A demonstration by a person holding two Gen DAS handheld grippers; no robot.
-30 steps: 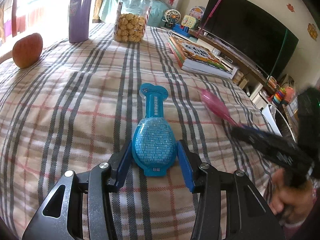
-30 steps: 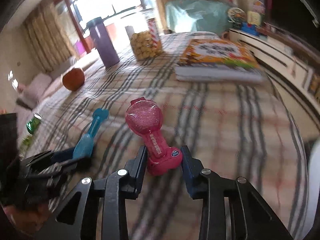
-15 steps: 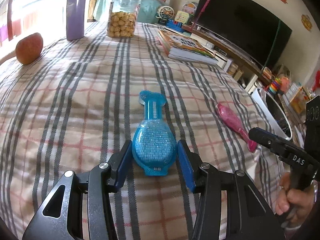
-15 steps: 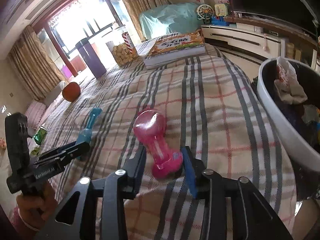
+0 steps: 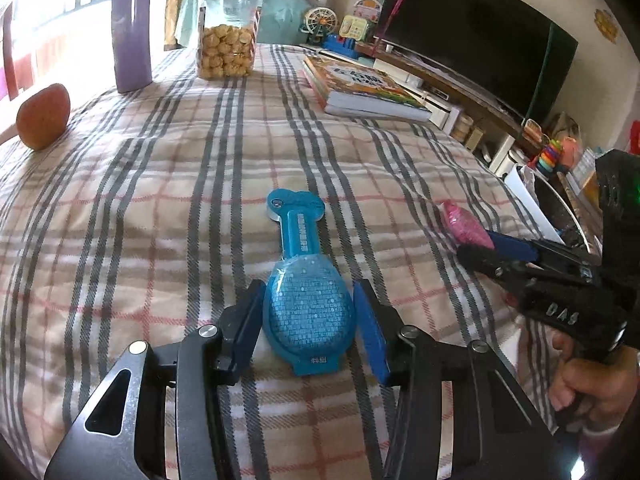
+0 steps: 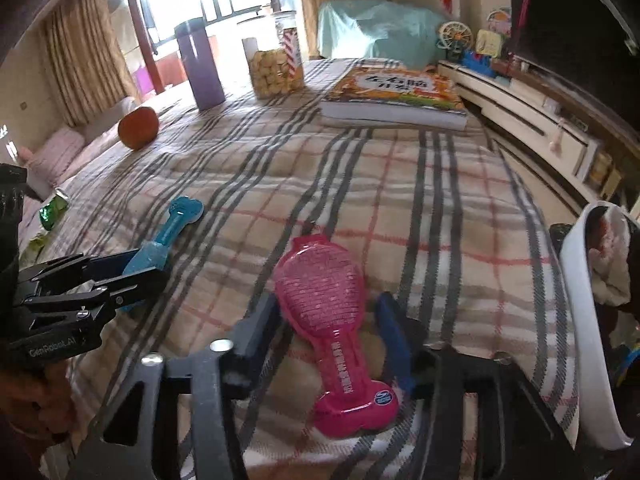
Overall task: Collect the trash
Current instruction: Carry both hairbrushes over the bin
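While both lie flat on the plaid tablecloth [image 5: 160, 184], the blue packet [image 5: 306, 304] sits between the left gripper [image 5: 308, 320]'s parted fingers, and the pink packet [image 6: 332, 320] between the right gripper [image 6: 332, 332]'s, near a white bin [image 6: 580, 320].

- Right gripper [image 5: 486, 246], side of black body, left wrist view: raised letters "DAS".
- Left gripper [image 6: 132, 268], side of black body, right wrist view: pale lettering, apparently "GenRobot.AI"; blurred.
- Blue package [image 5: 307, 300], lower tab: two small white Chinese characters, too small to read; white print along the neck, illegible.
- Pink package [image 6: 324, 300], neck: a line of white print, illegible; round blue logo on the base, unreadable.
- Book [image 6: 394, 94], cover: large white Chinese title characters, not legible with confidence.
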